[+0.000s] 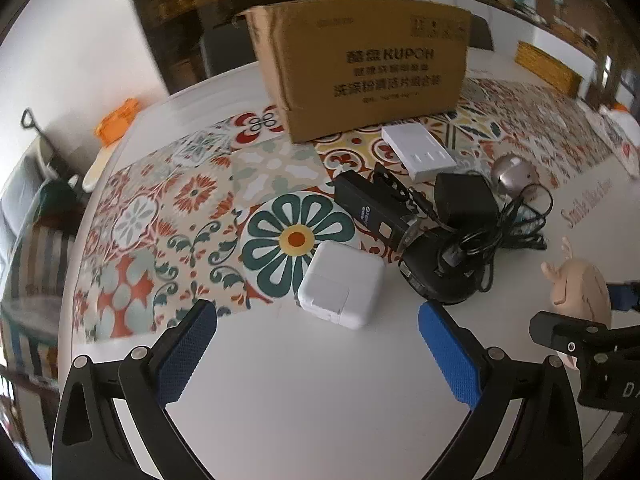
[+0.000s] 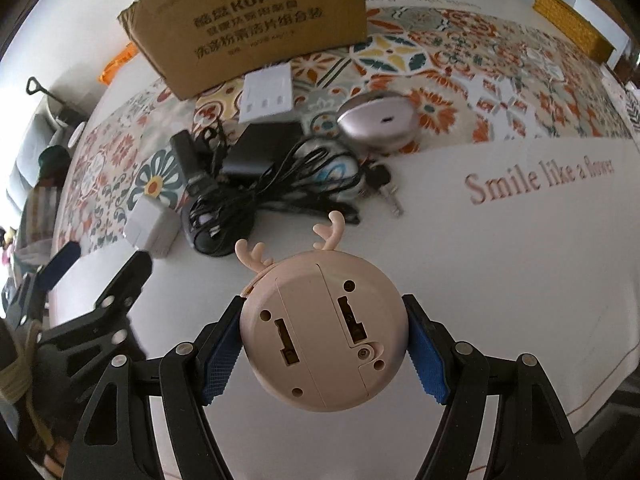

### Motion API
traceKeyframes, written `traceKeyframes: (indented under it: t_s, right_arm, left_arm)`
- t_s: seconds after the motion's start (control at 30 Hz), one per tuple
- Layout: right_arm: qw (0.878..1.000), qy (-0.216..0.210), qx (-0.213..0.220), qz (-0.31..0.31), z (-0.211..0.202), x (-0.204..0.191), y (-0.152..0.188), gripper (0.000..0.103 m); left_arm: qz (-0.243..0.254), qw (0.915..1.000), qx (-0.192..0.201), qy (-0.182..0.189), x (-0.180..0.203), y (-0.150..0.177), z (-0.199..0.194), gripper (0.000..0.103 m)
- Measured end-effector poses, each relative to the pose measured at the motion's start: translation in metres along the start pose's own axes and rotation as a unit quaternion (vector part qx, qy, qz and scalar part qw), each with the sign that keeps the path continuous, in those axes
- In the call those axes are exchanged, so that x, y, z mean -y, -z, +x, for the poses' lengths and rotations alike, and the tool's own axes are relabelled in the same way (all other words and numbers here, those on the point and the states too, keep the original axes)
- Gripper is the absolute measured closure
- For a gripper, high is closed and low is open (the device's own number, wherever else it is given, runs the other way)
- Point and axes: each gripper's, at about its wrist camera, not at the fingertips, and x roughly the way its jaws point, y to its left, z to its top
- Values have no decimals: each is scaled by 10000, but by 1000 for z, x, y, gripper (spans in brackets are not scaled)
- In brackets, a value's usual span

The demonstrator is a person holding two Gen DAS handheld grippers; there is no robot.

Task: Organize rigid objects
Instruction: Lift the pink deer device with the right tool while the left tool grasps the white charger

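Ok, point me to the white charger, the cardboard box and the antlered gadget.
white charger (image 1: 340, 284), left wrist view, top face.
cardboard box (image 1: 368, 76), left wrist view, printed front.
antlered gadget (image 2: 324, 332), right wrist view, underside, between the pads.

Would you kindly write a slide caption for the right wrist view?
Right gripper holds a round beige antlered gadget above the white table, cardboard box beyond.

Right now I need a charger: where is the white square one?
Left wrist view: white charger lies centre on the table, ahead of the open left gripper, beside the black cables.
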Motion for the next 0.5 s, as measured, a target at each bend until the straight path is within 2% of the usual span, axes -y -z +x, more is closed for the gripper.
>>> traceKeyframes:
  t_s: [0.2, 0.33, 0.5]
  right_arm:
    - [9999, 62, 22, 92, 5, -5, -2, 29]
    - [9995, 96, -3, 293, 10, 1, -6, 29]
    - [9993, 136, -12, 351, 15, 2, -9, 29]
  left_arm:
    - [512, 9986, 121, 83, 5, -5, 9, 7]
    - [670, 9975, 167, 162, 7, -9, 16, 11]
    - [661, 9974, 75, 292, 8, -9, 29, 27]
